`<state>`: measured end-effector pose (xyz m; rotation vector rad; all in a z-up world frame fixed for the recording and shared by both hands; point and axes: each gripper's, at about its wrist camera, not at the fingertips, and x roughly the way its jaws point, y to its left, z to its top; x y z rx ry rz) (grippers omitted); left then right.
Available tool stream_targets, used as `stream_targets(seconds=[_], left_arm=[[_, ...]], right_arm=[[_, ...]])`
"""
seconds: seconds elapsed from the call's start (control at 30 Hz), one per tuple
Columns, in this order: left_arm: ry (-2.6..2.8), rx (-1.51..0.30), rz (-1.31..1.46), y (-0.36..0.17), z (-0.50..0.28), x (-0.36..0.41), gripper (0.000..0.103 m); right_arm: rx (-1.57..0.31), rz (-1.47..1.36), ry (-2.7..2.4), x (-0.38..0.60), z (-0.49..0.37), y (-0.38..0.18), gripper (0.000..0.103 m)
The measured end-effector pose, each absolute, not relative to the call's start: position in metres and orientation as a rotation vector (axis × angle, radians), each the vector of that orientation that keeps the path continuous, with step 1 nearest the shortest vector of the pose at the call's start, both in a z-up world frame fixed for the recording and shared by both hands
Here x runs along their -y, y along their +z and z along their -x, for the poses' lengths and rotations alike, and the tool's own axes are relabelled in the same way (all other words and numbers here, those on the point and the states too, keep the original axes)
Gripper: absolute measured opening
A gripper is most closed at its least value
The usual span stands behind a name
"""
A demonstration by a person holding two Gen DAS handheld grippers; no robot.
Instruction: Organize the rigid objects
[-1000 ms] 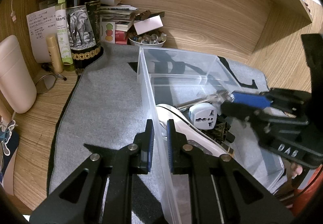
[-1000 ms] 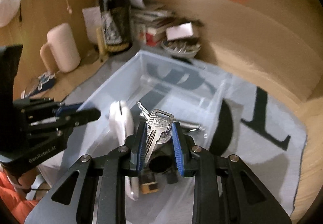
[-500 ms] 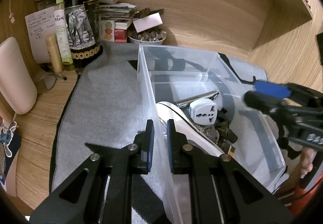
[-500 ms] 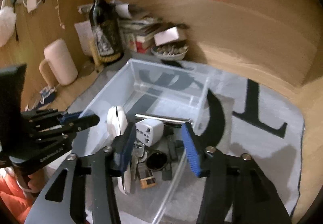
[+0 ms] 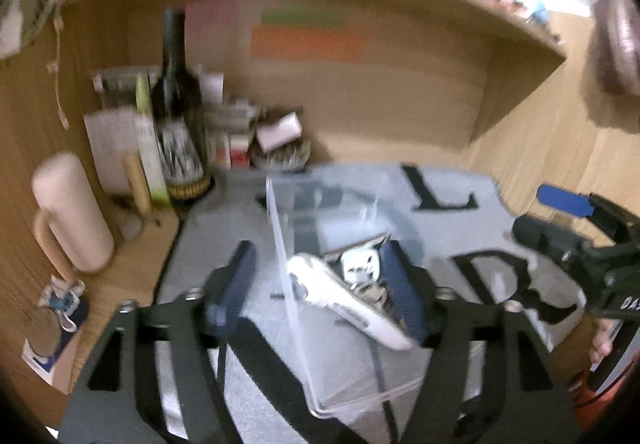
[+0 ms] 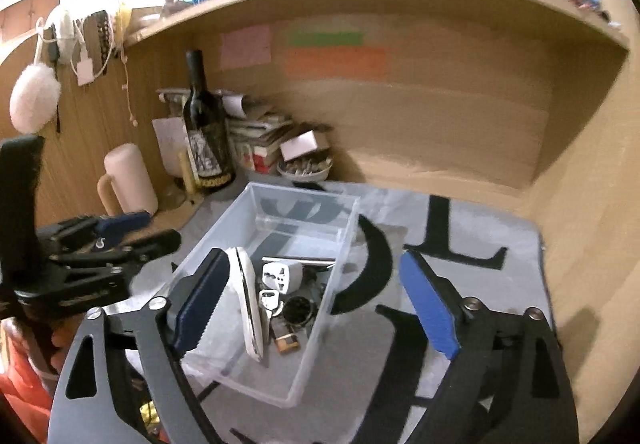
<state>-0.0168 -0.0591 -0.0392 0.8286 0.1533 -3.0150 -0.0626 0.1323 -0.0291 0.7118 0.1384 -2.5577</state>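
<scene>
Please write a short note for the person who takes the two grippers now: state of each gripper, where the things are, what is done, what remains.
Left gripper: open, empty, astride the clear bin's left wall.
Right gripper: open, empty, above the bin.
In the bin: keys, white travel adapter, white flat object, metal rod, round dark item.
Done: those things are binned.
Left: no loose item shows on the grey mat; check outside the views.
</scene>
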Motion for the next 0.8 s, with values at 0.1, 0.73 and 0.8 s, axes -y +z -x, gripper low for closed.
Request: stream_targets(seconds=[0.1,0.73,0.8], left_arm=[[-3.045,-0.139,-0.711,-0.024,-0.001,0.053,0.087],[-3.081,-0.114,-0.444,0.008,-0.053,0.032,0.102],[-3.077,-0.119,-0.440,0.009,-0.053,0.032,0.102]], right_arm=[[-0.107,-0.660,-2.594,-0.142,0.047,-0.021,0.101],[-0.073,-0.430,-2.735,-0.164,-0.015,0.002,0.103],[-0.075,-0.421,-2.739,-0.164,-0.017,0.003,0.103]])
